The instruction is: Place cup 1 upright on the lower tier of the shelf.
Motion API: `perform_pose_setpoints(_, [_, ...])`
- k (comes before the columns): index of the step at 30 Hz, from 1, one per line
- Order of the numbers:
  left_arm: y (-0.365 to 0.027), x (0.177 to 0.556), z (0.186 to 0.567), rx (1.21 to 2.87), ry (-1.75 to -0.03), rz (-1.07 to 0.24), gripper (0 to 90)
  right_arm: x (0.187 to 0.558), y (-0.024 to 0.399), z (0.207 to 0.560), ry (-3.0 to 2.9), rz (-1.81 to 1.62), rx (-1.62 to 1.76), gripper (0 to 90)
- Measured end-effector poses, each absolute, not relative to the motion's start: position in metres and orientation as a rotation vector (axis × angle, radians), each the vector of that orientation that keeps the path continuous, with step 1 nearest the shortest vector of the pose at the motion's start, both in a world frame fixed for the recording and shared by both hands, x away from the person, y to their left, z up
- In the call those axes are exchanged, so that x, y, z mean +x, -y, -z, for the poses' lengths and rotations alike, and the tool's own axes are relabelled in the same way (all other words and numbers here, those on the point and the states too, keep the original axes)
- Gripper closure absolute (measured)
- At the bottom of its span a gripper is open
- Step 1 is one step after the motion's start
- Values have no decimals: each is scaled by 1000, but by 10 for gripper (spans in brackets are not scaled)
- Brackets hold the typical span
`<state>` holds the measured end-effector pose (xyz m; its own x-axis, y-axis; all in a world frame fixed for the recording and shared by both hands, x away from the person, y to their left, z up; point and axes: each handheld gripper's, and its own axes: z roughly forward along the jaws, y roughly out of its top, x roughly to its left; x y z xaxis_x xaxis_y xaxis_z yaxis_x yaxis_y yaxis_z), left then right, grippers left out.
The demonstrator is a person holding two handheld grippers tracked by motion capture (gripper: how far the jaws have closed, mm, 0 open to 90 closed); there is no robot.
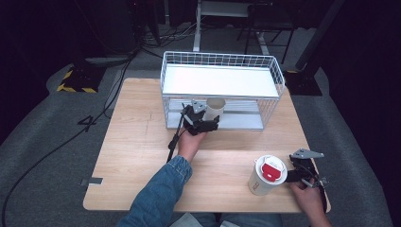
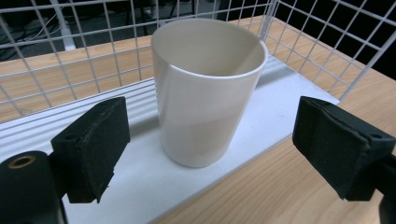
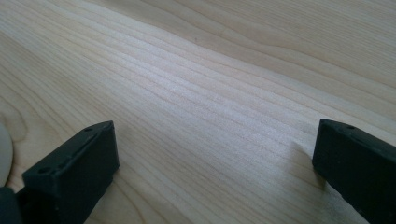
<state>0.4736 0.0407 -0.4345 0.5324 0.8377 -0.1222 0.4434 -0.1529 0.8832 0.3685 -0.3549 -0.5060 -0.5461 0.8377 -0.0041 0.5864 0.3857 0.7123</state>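
A plain white cup [image 1: 215,108] stands upright on the lower white shelf of a wire rack [image 1: 272,66]. My left gripper [image 1: 204,124] sits just in front of the rack's open side. In the left gripper view the white cup [image 2: 205,88] stands on the shelf beyond the jaws, which stand apart at either side and touch nothing; the left gripper [image 2: 210,144] is open. A lidded paper cup with a red label [image 1: 266,175] stands at the front right of the table. My right gripper [image 1: 307,177] rests beside it, and in its own view the right gripper [image 3: 215,168] is open over bare wood.
The wire rack has an upper white shelf [image 1: 217,80] over the cup. A wooden table [image 1: 137,156] carries everything. The left gripper's cable [image 1: 174,142] trails over the hand. Dark floor with cables and chair legs surrounds the table.
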Motion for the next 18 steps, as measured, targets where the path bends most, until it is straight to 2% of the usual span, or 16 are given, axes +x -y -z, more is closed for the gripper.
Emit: perform_pose_setpoints(18, [-86, 436, 414, 1779, -1050, -481, 144, 370, 354, 506, -2286, -951, 1238, 3])
